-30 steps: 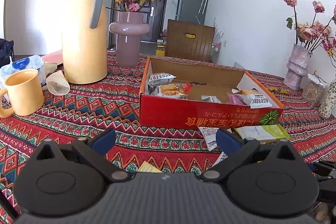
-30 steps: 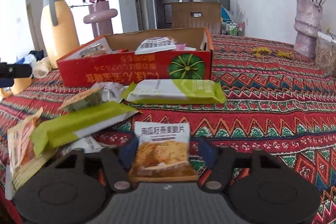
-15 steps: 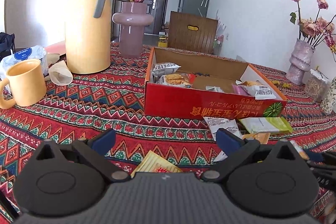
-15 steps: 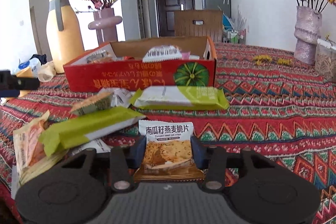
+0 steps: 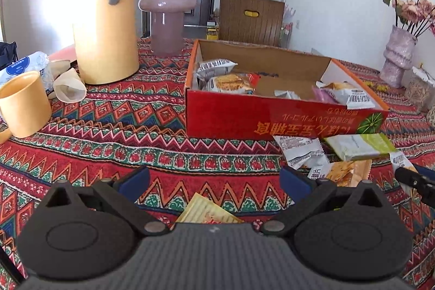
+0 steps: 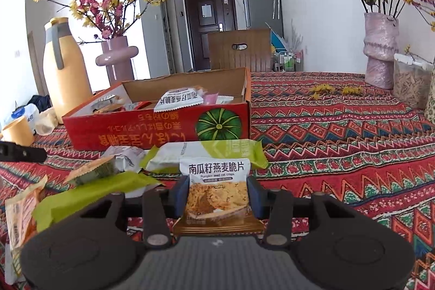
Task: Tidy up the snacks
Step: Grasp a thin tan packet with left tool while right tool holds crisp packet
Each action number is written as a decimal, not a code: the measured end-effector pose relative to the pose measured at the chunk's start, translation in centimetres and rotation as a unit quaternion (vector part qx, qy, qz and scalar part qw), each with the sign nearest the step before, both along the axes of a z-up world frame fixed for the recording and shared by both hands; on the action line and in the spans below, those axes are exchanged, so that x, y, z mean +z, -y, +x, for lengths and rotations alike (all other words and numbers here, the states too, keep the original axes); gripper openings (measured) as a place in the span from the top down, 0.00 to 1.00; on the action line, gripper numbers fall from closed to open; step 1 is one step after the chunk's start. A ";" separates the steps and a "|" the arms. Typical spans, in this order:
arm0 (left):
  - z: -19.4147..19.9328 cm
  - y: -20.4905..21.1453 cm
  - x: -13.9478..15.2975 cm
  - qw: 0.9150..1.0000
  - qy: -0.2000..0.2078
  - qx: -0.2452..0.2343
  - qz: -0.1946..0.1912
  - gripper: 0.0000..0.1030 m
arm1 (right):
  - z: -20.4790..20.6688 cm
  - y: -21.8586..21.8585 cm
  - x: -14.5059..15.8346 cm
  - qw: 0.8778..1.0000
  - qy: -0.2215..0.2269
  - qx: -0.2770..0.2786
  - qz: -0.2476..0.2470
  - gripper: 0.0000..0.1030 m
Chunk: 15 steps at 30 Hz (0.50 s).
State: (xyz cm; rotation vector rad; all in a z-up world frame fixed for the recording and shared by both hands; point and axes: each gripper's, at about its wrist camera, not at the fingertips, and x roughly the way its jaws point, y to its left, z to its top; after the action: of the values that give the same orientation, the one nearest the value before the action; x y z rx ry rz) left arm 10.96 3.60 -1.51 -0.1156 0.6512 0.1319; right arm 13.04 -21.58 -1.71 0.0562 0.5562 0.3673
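Observation:
An open red cardboard box (image 5: 272, 118) holds several snack packets on the patterned tablecloth. My right gripper (image 6: 217, 195) is shut on a pumpkin seed oat crisp packet (image 6: 216, 175), both pads pressing its sides, just in front of the box (image 6: 136, 129). Loose packets lie before the box: a green-and-white one (image 6: 212, 151), a long green one (image 6: 89, 195) and an orange one (image 6: 21, 208). My left gripper (image 5: 214, 178) is open wide above the cloth, with a yellow packet (image 5: 208, 212) lying low between its fingers, untouched. White packets (image 5: 299, 150) lie to its right.
A tall yellow thermos (image 5: 106, 26), a yellow mug (image 5: 23, 105), a tipped paper cup (image 5: 69, 89) and a mauve vase (image 5: 168, 15) stand left of the box. A pink vase (image 6: 379, 50) and a jar (image 6: 410, 83) stand at the far right. A wooden chair back rises behind the table.
The right jaws closed onto the crisp packet and it now sits raised between them. The left gripper moved forward and down; more of the yellow packet shows between its fingers.

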 end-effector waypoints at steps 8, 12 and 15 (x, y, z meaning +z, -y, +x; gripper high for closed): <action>1.3 0.1 -0.8 1.000 -0.029 -0.011 0.003 0.06 | 0.6 -0.2 -0.7 1.000 -0.010 0.006 0.007 0.57; 1.8 0.4 -1.4 0.999 -0.046 -0.020 0.011 0.11 | 0.7 -0.2 -0.8 1.000 -0.013 0.009 0.009 0.57; 1.9 0.8 -1.7 0.998 -0.055 -0.032 0.015 0.16 | 0.7 -0.2 -0.9 1.000 -0.015 0.011 0.011 0.57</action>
State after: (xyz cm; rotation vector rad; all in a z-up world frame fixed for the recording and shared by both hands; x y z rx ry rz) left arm 12.90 2.81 -3.26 -0.0584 0.7608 0.0865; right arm 13.73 -21.40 -2.56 0.0766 0.5834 0.3940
